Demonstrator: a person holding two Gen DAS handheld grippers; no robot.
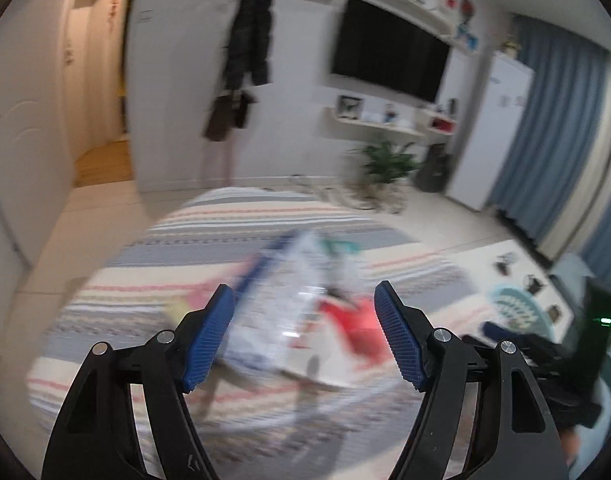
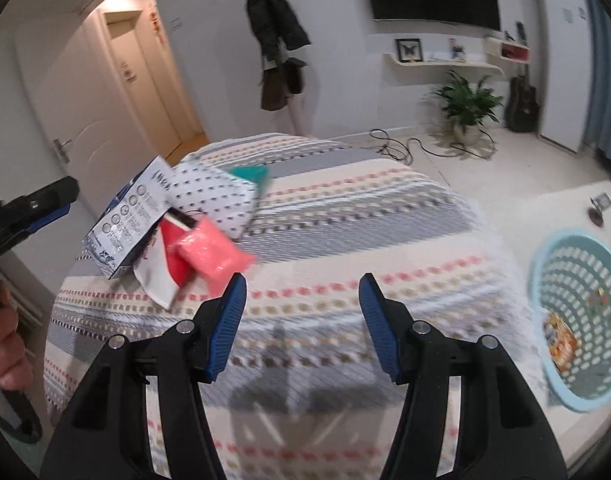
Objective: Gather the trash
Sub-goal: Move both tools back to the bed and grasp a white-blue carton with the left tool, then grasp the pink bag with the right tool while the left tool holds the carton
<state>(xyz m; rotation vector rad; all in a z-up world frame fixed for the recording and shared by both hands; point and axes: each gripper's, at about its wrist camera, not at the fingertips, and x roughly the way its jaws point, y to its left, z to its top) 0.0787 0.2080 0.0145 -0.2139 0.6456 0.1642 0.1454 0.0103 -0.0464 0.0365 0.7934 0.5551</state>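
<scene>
Blue-padded jaws of the right gripper (image 2: 301, 326) fill the bottom of its view, tilted down over a striped rug (image 2: 345, 216) and standing apart with nothing between them, only rug showing in the gap; at the left edge of that view a person's hand (image 2: 1, 344) grips the handle of the left gripper (image 1: 303, 330), whose black tip reaches in towards the trash pile (image 2: 177, 232); its jaws too stand well apart and empty, angled down at the rug, the blurred pile lying beyond and between the pads without touching them; the pile rests on the rug's left part: a white and blue box (image 2: 133, 216), a spotted white wrapper (image 2: 217, 196), a red and white packet (image 2: 169, 268) and a pink packet (image 2: 209, 256), overlapping each other; a pale blue basket (image 2: 545, 264) sits on the floor just off the rug's right edge, with a few scraps inside.
</scene>
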